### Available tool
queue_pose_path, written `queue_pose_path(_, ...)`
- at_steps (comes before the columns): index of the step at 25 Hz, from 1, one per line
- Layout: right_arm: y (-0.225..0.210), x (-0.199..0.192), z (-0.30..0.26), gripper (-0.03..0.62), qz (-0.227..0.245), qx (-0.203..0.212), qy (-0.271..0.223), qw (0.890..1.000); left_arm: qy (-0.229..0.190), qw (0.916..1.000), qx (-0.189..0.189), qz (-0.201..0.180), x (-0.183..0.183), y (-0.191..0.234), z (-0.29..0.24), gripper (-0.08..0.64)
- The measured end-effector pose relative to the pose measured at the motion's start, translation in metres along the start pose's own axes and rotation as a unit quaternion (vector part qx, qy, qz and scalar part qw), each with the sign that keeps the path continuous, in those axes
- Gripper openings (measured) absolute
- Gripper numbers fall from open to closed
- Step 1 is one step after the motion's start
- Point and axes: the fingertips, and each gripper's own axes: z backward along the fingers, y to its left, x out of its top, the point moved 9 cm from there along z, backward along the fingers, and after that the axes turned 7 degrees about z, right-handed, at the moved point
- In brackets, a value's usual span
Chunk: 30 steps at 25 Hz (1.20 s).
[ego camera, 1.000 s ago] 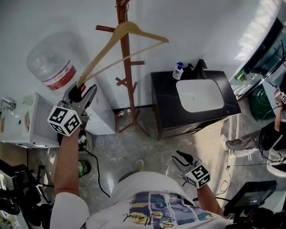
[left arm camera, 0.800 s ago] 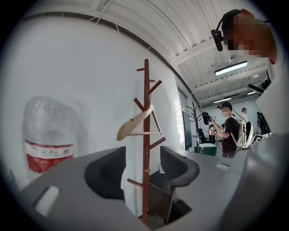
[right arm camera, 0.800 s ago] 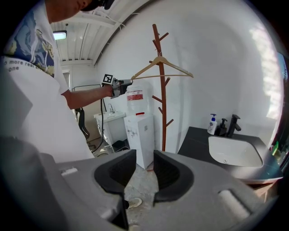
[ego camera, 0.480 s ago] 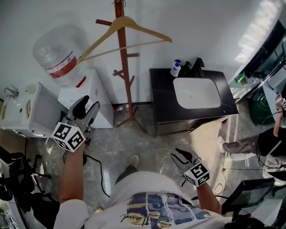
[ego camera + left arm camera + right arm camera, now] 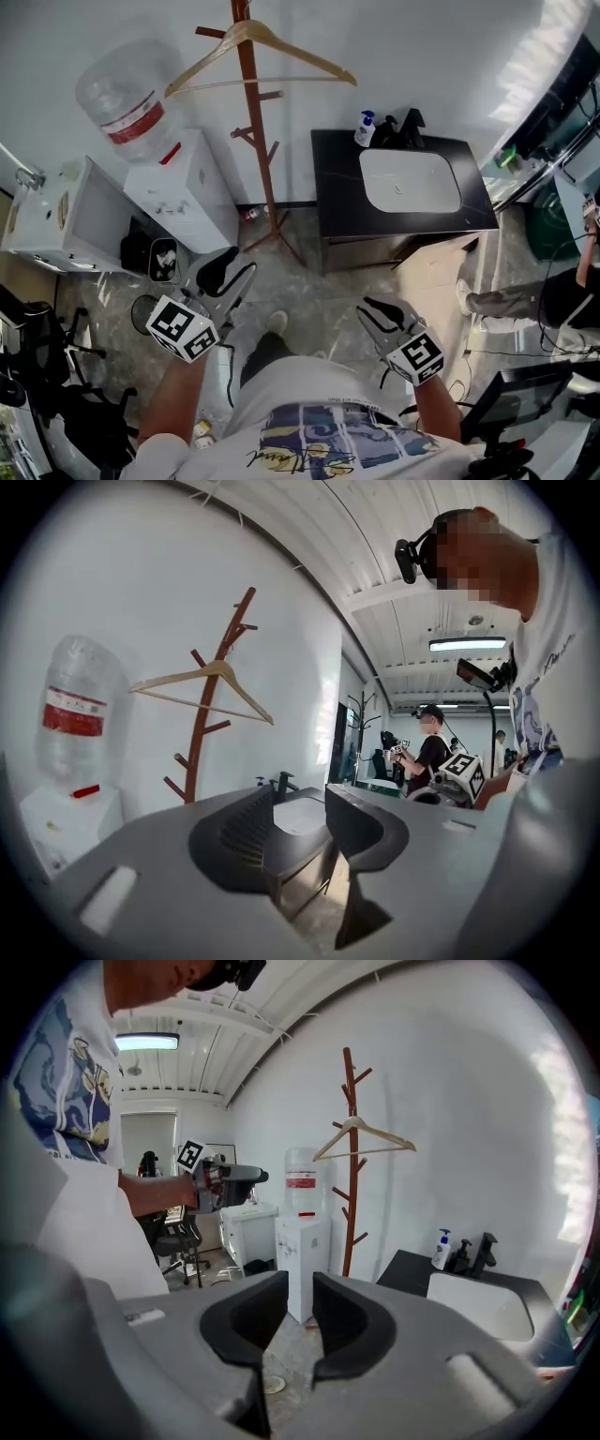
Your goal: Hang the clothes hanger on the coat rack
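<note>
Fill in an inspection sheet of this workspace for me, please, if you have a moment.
Surface: grey marbled tile floor.
Job's things: pale wooden clothes hanger hangs on the reddish-brown wooden coat rack; neither gripper touches it.
Clutter: white pump bottle with blue cap on the black vanity cabinet.
Grippers: left gripper and right gripper are low, away from the rack; fingers apart, just been closing, nothing between them.
Cables: thin dark lead on the floor at right.
Surroundings: white water dispenser with clear bottle, white basin, second person.
</note>
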Motion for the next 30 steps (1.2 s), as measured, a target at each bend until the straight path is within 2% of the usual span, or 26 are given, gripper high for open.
queue_pose_path(5, 0.009, 0.008, 0.014, 0.046, 0.010, 0.010, -0.014, 1.000, 0.023, 0.9993, -0.026, 0.018, -0.022, -0.049, 0.003, 0.144)
queue_pose_path(13, 0.025, 0.015, 0.025, 0.003, 0.013, 0.026, -0.040, 0.999, 0.052, 0.9972, -0.046, 0.026, -0.040, -0.094, 0.014, 0.002)
queue_pose_path(22, 0.039, 0.032, 0.017, 0.003, 0.027, 0.043, -0.049, 0.998, 0.100, 0.9880, -0.112, 0.038, -0.059, -0.117, 0.004, 0.002)
queue_pose_path(30, 0.066, 0.061, 0.001, 0.002, 0.051, 0.042, -0.055, 0.996, 0.114, 0.9841, -0.133, 0.033, -0.058, -0.105, 0.028, 0.002)
